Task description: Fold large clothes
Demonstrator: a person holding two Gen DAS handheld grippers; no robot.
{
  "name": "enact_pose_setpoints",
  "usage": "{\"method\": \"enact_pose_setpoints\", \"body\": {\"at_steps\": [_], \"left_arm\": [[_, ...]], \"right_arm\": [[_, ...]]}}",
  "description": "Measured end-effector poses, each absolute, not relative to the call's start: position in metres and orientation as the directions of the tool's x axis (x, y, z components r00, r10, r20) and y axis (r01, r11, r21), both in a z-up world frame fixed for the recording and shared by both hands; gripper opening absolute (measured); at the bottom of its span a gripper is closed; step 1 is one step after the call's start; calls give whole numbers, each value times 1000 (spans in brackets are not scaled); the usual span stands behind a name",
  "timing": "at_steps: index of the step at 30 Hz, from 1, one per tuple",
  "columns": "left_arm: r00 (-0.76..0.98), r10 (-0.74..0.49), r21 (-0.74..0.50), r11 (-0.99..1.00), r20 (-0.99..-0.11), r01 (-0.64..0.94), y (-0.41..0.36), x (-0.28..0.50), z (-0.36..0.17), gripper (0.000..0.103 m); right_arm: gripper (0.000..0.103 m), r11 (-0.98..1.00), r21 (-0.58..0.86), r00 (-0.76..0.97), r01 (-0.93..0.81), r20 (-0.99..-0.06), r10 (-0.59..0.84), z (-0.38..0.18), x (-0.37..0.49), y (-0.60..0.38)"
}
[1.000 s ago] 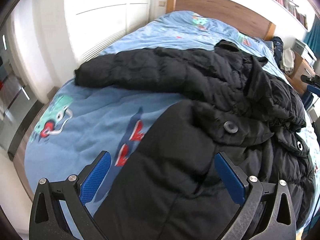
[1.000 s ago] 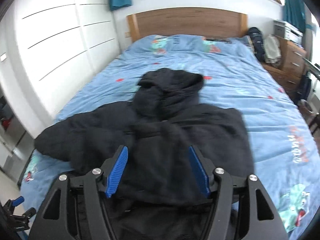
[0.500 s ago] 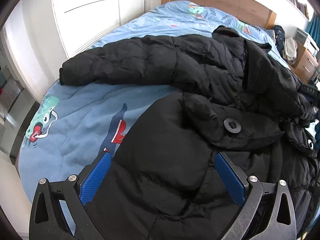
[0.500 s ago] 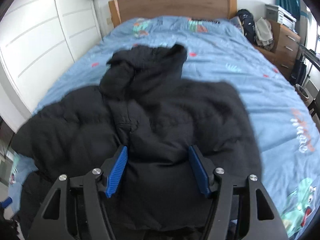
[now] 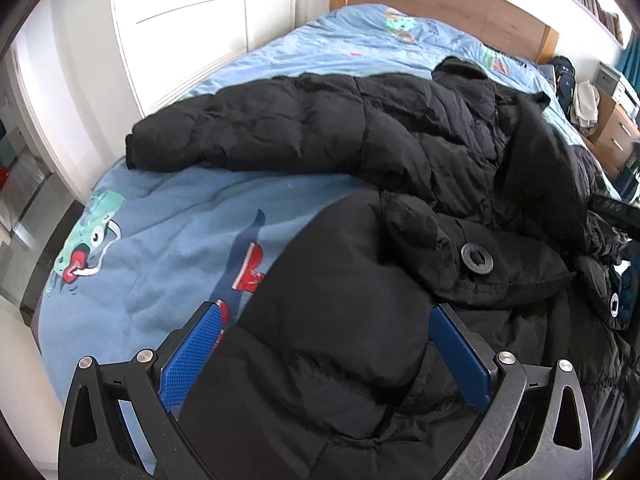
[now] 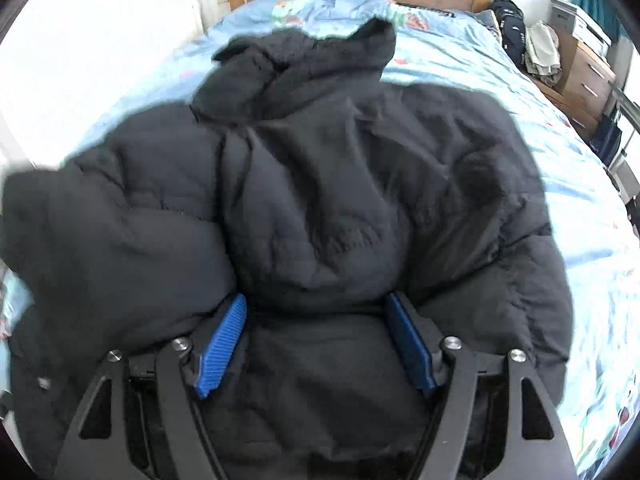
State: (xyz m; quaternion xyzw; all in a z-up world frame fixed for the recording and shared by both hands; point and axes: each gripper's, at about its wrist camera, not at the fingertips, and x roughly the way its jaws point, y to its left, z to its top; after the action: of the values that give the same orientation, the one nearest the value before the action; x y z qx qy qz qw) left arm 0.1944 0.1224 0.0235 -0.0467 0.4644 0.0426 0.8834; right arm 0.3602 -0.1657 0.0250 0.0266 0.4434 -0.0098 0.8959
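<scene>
A large black puffer jacket (image 5: 360, 140) lies spread on the blue bed (image 5: 160, 220). One sleeve (image 5: 240, 132) stretches toward the bed's left edge. A folded flap with a round snap (image 5: 476, 258) lies on top. My left gripper (image 5: 324, 312) stands wide open low over the jacket's near part, with fabric between its blue pads (image 5: 192, 356). In the right wrist view the jacket (image 6: 340, 180) fills the middle, its hood (image 6: 304, 52) pointing at the headboard. My right gripper (image 6: 316, 300) sits down on the jacket's bulk. Its jaws are opening, with puffy fabric between them.
A wooden headboard (image 5: 440, 0) closes the far end of the bed. White wardrobe doors (image 5: 200, 20) run along its left side. At the right stand a wooden dresser (image 6: 588, 76) and a dark backpack (image 6: 510, 20). Bare bedspread (image 6: 580, 200) lies right of the jacket.
My right gripper has sunk toward the jacket, which now fills its view, and its jaws stand a little wider. The left gripper has edged slightly closer to the jacket.
</scene>
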Motion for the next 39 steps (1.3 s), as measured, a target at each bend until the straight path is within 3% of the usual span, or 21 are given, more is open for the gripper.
{"method": "enact_pose_setpoints", "body": {"at_steps": [8, 13, 22, 29, 39], "left_arm": [[578, 36, -69, 985, -815, -160, 140, 193, 23, 102], [564, 25, -96, 978, -826, -184, 154, 193, 14, 102], [563, 75, -83, 965, -823, -249, 177, 188, 14, 102], [600, 76, -91, 966, -796, -243, 181, 173, 39, 102], [644, 17, -137, 972, -765, -189, 176, 141, 72, 102]], "right_arm": [[72, 995, 54, 727, -88, -679, 101, 92, 353, -111], [72, 990, 33, 679, -136, -725, 117, 62, 373, -71], [78, 986, -99, 597, -132, -802, 0, -11, 378, -52], [78, 993, -34, 568, -113, -822, 36, 11, 370, -60], [78, 992, 29, 620, -121, -778, 98, 66, 278, -56]]}}
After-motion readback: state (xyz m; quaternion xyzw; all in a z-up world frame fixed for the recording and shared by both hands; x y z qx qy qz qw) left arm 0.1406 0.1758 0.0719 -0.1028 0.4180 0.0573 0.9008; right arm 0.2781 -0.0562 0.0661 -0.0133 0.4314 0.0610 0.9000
